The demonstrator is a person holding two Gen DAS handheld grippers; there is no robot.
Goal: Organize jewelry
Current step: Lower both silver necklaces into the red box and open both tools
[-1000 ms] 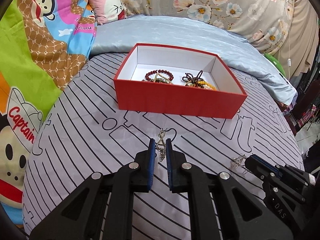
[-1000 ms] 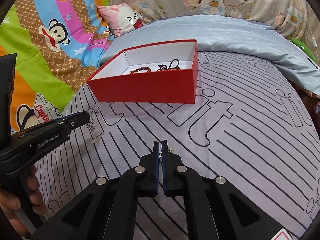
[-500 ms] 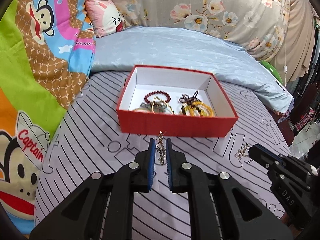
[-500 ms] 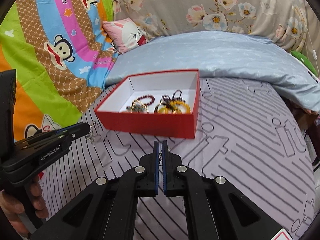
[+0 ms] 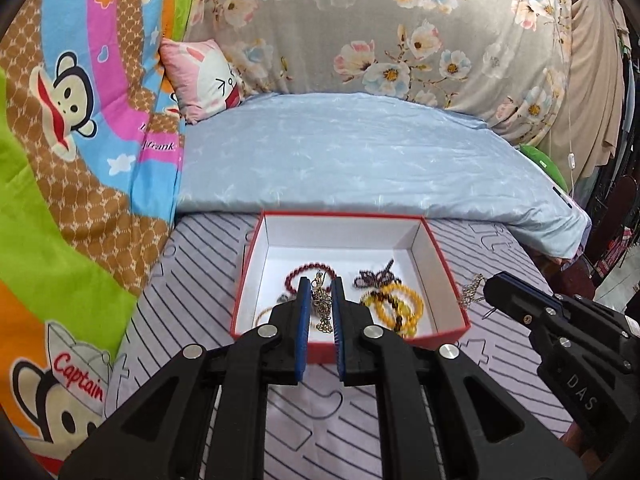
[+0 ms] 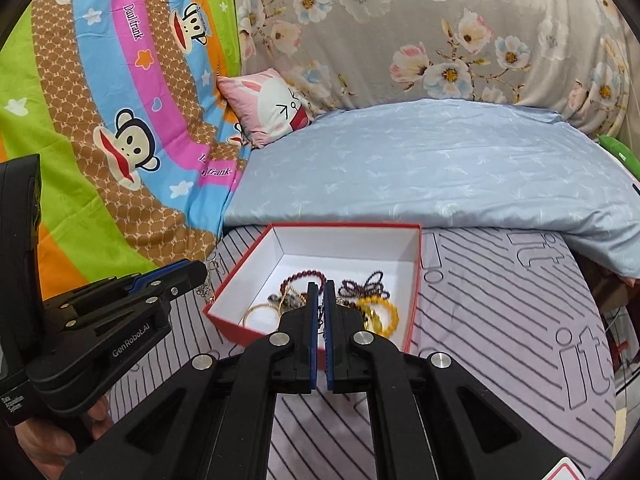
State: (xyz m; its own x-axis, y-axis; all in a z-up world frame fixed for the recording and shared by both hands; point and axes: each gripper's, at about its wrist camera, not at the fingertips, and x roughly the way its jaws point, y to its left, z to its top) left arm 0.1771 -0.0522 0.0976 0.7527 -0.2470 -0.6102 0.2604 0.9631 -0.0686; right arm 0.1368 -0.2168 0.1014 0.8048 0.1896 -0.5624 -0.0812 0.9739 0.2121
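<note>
A red box (image 5: 280,340) with a white inside lies on the striped bed sheet and holds a dark red bead bracelet (image 5: 310,270), a purple bead bracelet (image 5: 374,278) and a yellow bead bracelet (image 5: 394,306). My left gripper (image 5: 319,280) is shut on a metal chain (image 5: 320,304) and holds it above the box's near side. My right gripper (image 6: 319,286) is shut on a second metal chain (image 5: 472,290), which hangs over the box's right rim. The box also shows in the right wrist view (image 6: 236,330), with the left gripper's chain (image 6: 208,282) dangling at its left.
A light blue quilt (image 5: 360,160) lies behind the box. A pink bunny pillow (image 5: 204,78) sits at the back left. A cartoon monkey blanket (image 5: 80,160) covers the left side. The bed's edge (image 5: 576,256) drops off at the right.
Both grippers have risen and moved forward with their chains, from the sheet in front of the box to above the box.
</note>
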